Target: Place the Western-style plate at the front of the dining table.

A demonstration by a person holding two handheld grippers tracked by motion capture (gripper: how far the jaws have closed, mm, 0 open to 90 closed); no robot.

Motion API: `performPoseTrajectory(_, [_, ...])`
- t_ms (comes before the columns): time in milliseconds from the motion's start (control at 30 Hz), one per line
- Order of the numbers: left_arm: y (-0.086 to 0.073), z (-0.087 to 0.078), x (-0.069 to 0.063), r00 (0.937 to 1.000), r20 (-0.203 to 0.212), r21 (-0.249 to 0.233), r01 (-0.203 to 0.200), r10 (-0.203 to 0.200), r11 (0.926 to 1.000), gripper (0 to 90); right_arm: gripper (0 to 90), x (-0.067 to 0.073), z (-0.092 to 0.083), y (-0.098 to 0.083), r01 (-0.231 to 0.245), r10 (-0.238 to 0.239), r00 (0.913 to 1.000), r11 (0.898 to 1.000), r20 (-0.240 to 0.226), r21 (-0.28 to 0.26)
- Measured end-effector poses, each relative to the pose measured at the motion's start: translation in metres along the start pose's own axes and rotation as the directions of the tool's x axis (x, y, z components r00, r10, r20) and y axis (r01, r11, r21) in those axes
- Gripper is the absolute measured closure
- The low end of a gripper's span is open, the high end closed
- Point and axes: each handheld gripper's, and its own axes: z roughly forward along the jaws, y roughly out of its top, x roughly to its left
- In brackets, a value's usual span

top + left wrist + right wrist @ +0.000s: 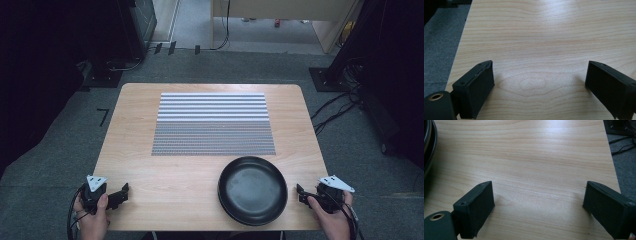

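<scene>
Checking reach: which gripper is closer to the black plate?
The right gripper: its jaws sit just off the black plate rim. The left gripper stands across bare wooden table, far from it.

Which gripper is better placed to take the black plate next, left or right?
Right, probably. The right gripper sits just beside the rim of the black plate, jaws open and empty, with the rim at the edge of its own view. The left gripper, also open, is across bare table.
</scene>
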Motion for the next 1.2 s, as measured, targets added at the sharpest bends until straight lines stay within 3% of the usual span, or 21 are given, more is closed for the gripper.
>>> performPoseTrajectory(333, [0.003, -0.004, 0.001, 0.9988, -0.034, -0.009, 0.035, -0.036, 0.9993, 8.0, 13.7, 0.001, -0.006, 0.002, -0.022, 0.023, 0.9992, 1.0, 0.034, -0.015])
performPoseTrajectory(467, [0.007, -0.004, -0.003, 0.9989, -0.023, -0.021, 0.041, -0.042, 0.9989, 8.1, 13.8, 0.001, -0.013, 0.006, -0.047, 0.049, 0.9982, 0.998, 0.036, -0.047])
performPoseTrajectory(633, [0.016, -0.009, -0.017, 0.9984, 0.027, -0.044, 0.051, -0.05, 0.9977, 8.1, 13.9, 0.001, -0.019, 0.01, -0.056, 0.057, 0.9982, 0.996, 0.021, -0.064])
performPoseTrajectory(767, [0.023, -0.015, -0.033, 0.9974, 0.067, -0.051, 0.032, -0.028, 0.9982, 8.1, 14.4, 0.003, -0.026, 0.015, -0.073, 0.073, 0.9973, 0.994, -0.004, -0.077])
performPoseTrajectory(900, [0.027, -0.017, -0.043, 0.9968, 0.079, -0.054, 0.01, -0.006, 0.9985, 8.1, 14.7, 0.006, -0.03, 0.017, -0.081, 0.08, 0.9967, 0.993, -0.012, -0.088])
performPoseTrajectory(1000, [0.032, -0.018, -0.059, 0.9937, 0.106, -0.05, -0.031, 0.036, 0.9983, 8.1, 15.0, 0.01, -0.037, 0.02, -0.089, 0.086, 0.9959, 0.991, -0.028, -0.105])
performPoseTrajectory(1033, [0.032, -0.018, -0.059, 0.9937, 0.106, -0.05, -0.031, 0.036, 0.9983, 8.1, 15.0, 0.01, -0.037, 0.02, -0.089, 0.086, 0.9959, 0.991, -0.028, -0.105])
performPoseTrajectory(1167, [0.039, -0.019, -0.082, 0.9849, 0.157, -0.055, -0.066, 0.074, 0.9963, 8.1, 14.6, 0.016, -0.042, 0.024, -0.083, 0.082, 0.9965, 0.99, -0.016, -0.114])
performPoseTrajectory(1200, [0.039, -0.019, -0.082, 0.9849, 0.157, -0.055, -0.066, 0.074, 0.9963, 8.1, 14.6, 0.016, -0.042, 0.024, -0.083, 0.082, 0.9965, 0.99, -0.016, -0.114])
